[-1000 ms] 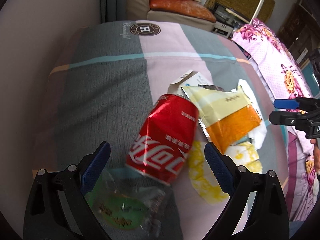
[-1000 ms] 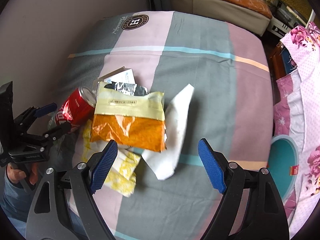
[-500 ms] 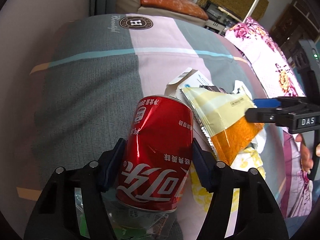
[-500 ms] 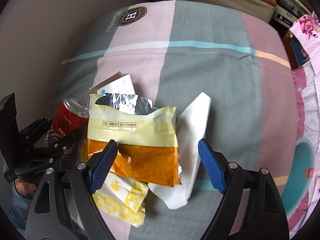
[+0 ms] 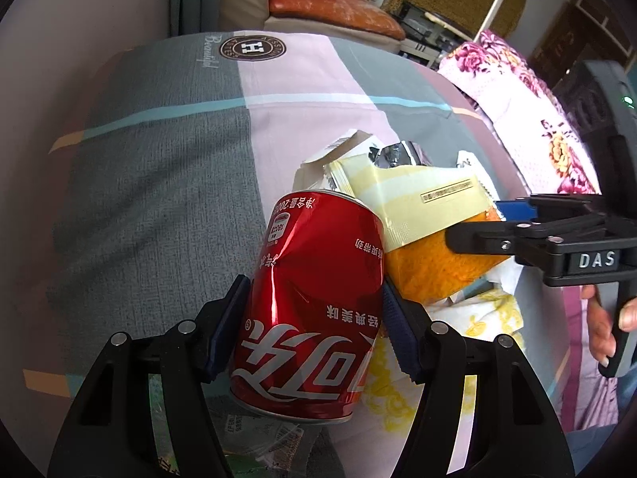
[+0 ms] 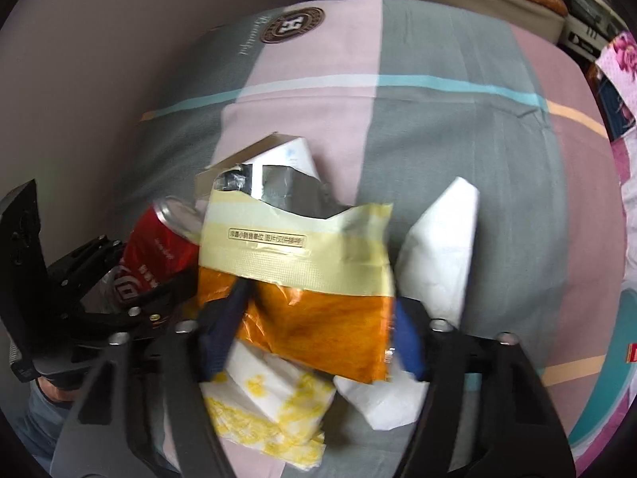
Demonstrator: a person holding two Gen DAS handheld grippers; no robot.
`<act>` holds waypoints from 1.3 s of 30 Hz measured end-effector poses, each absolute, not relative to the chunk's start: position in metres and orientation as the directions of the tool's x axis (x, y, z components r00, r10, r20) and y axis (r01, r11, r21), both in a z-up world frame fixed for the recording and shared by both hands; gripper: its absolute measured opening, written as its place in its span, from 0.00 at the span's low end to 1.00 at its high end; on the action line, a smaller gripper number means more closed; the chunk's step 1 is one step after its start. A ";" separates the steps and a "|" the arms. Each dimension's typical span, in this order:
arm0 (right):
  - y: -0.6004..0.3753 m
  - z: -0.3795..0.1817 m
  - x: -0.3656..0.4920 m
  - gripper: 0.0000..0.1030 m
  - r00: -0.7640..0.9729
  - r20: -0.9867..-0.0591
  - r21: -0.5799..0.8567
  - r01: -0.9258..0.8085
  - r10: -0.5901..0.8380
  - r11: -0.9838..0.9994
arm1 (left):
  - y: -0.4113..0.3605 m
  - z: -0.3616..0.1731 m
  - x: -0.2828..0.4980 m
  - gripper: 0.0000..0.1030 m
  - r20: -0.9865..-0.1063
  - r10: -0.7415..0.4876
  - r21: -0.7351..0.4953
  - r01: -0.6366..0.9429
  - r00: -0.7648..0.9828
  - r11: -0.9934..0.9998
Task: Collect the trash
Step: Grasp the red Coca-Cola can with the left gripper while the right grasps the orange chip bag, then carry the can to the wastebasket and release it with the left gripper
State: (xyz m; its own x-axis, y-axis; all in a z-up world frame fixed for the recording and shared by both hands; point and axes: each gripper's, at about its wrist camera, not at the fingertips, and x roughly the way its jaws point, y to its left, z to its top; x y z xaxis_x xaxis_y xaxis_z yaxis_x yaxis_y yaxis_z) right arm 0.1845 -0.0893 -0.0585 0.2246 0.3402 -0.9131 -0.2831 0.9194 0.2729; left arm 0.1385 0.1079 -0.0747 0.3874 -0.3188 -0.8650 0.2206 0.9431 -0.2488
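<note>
Two grips have landed w/in the last sec: our left gripper (image 5: 314, 318), which sat spread wide short of the red can (image 5: 314, 306), is now clenched on its dented sides, and our right gripper (image 6: 314, 338), spread above the pile a sec ago, has its pads pressed on both edges of the orange-and-cream snack bag (image 6: 302, 279), though that view is blurred. So we judge both pieces secured and ready to lift off the striped bedsheet (image 5: 159, 183); nothing is binned yet. Count of loose trash: 1 white tissue (image 6: 442, 251) just right of the right tongs' tips, 1 yellow-print napkin (image 6: 270, 410) under them, 1 small white carton (image 6: 286, 159) beyond the bag, 1 clear wrapper (image 5: 254, 434) beneath the left tongs, approx. 4 left.
</note>
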 end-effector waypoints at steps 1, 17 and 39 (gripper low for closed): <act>-0.091 -0.056 0.183 0.45 0.228 -0.911 0.275 -0.281 0.343 0.919 | 0.109 -0.075 0.139 0.64 -0.864 -0.324 -0.258 0.215 0.385 0.942; -0.131 0.009 0.142 0.24 0.392 -0.844 0.287 -0.248 0.367 0.925 | 0.122 -0.033 0.116 0.64 -0.818 -0.309 -0.281 0.132 0.485 0.951; -0.290 0.034 0.055 0.24 0.580 -0.783 0.305 0.043 0.225 0.951 | -0.050 0.003 0.089 0.64 -0.801 -0.425 -0.255 0.403 0.421 0.879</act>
State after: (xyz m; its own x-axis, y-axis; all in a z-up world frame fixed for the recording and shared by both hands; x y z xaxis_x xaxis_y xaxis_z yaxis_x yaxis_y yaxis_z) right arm 0.0555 -0.2901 0.0336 0.5799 0.2251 -0.7830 0.0432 0.9512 0.3055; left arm 0.0887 -0.0498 0.0031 0.4215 -0.4253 -0.8009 0.4026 0.8791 -0.2550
